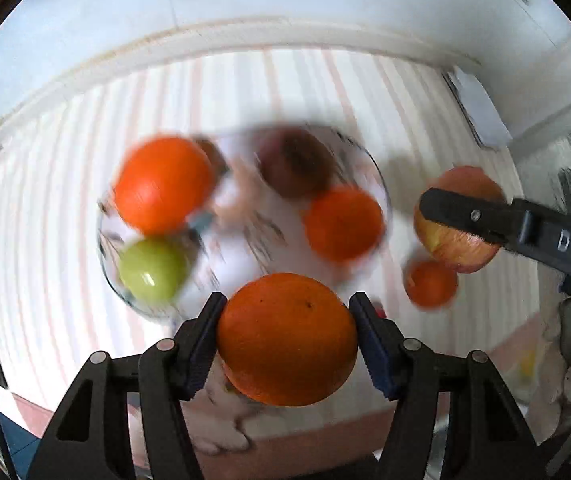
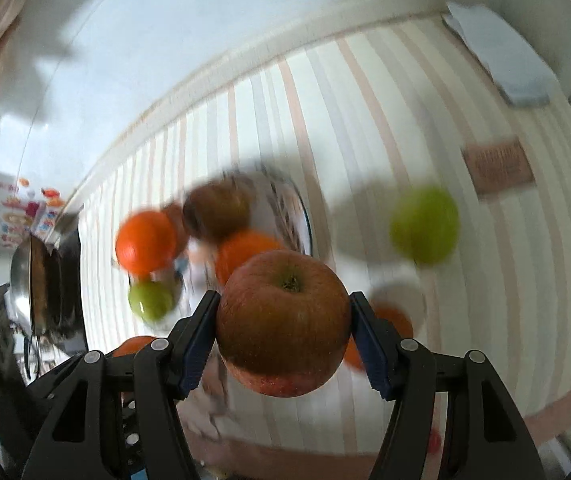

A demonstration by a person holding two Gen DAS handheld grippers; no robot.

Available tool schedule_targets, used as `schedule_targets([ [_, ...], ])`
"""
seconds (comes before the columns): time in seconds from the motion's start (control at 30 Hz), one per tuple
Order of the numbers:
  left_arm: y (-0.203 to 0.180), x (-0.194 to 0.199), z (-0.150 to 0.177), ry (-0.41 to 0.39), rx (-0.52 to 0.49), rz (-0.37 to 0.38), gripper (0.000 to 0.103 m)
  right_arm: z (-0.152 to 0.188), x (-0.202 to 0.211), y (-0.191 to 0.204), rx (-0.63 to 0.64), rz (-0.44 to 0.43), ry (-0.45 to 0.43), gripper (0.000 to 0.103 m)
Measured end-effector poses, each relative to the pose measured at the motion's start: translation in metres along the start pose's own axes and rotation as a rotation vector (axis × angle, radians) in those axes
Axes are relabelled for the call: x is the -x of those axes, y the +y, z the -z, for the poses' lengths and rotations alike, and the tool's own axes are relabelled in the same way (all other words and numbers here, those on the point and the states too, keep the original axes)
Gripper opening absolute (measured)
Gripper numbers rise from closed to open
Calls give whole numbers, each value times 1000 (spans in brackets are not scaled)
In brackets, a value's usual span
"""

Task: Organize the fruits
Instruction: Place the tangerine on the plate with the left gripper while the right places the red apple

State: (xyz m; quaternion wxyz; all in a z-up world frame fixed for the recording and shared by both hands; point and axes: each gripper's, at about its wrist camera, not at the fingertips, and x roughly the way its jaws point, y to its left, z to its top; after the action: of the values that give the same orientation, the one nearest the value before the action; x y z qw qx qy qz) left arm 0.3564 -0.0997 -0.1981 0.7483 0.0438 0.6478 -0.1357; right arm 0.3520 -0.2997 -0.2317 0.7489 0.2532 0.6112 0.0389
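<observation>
The left gripper (image 1: 287,338) clamps a round, dimpled orange (image 1: 287,340) above the striped tablecloth's (image 1: 45,240) near edge; the right gripper (image 2: 285,332) grips a reddish apple (image 2: 283,322). Beyond, a blurred clear glass bowl (image 1: 381,184) holds two oranges (image 1: 163,184), a green apple (image 1: 153,270) and a dark fruit (image 1: 295,166).

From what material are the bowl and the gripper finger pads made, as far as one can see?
The bowl looks like clear glass: the striped cloth shows through its wall, though blur leaves this uncertain. The finger pads of the left gripper look like dark blue ribbed rubber or soft plastic, matte.
</observation>
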Motion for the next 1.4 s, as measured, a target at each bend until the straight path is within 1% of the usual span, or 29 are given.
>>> schedule_targets([
  [0.1, 17, -18, -18, 18, 50, -24, 61, -33, -11, 13, 6, 5, 1, 67],
  [0.17, 23, -35, -21, 40, 74, -41, 61, -50, -23, 20, 9, 15, 9, 67],
  [0.23, 25, -47, -26, 62, 93, -44, 61, -64, -36, 25, 22, 53, 20, 67],
  [0.27, 26, -48, -33, 73, 99, -46, 61, -67, -43, 27, 31, 65, 28, 67],
  [0.37, 28, -61, -34, 97, 126, -63, 61, -74, -61, 28, 37, 95, 48, 67],
  [0.47, 33, -68, -32, 122, 155, -66, 62, -74, -71, 27, 34, 97, 67, 68],
  [0.53, 37, -71, -31, 133, 179, -56, 61, -72, -79, 25, 31, 86, 95, 68],
  [0.57, 36, -76, -31, 136, 191, -47, 61, -71, -78, 24, 29, 77, 89, 68],
  [0.63, 39, -74, -31, 119, 194, -45, 62, -72, -76, 25, 34, 76, 90, 73],
  [0.67, 39, -72, -30, 111, 190, -46, 69, -72, -76, 25, 34, 66, 92, 82],
  [0.7, 38, -69, -31, 102, 186, -39, 78, -71, -77, 27, 37, 58, 92, 89],
  [0.73, 37, -67, -31, 94, 184, -34, 81, -73, -77, 28, 42, 55, 92, 91],
  [0.77, 38, -65, -30, 90, 184, -33, 83, -73, -77, 29, 44, 51, 91, 92],
  [0.97, 35, -57, -26, 74, 181, -26, 83, -73, -80, 30, 45, 35, 95, 92],
  [1.1, 37, -49, -23, 52, 199, -25, 83, -73, -76, 30, 50, 58, 85, 92],
  [1.2, 51, -33, -22, 26, 223, -24, 83, -68, -61, 31, 71, 98, 50, 92],
  [1.27, 55, -22, -18, 7, 230, -34, 83, -60, -47, 38, 114, 147, 19, 95],
  [1.33, 62, -8, -8, -9, 227, -46, 83, -48, -31, 46, 160, 197, -15, 95],
  [1.4, 65, 2, -3, -21, 224, -60, 83, -35, -18, 53, 187, 225, -37, 95],
])
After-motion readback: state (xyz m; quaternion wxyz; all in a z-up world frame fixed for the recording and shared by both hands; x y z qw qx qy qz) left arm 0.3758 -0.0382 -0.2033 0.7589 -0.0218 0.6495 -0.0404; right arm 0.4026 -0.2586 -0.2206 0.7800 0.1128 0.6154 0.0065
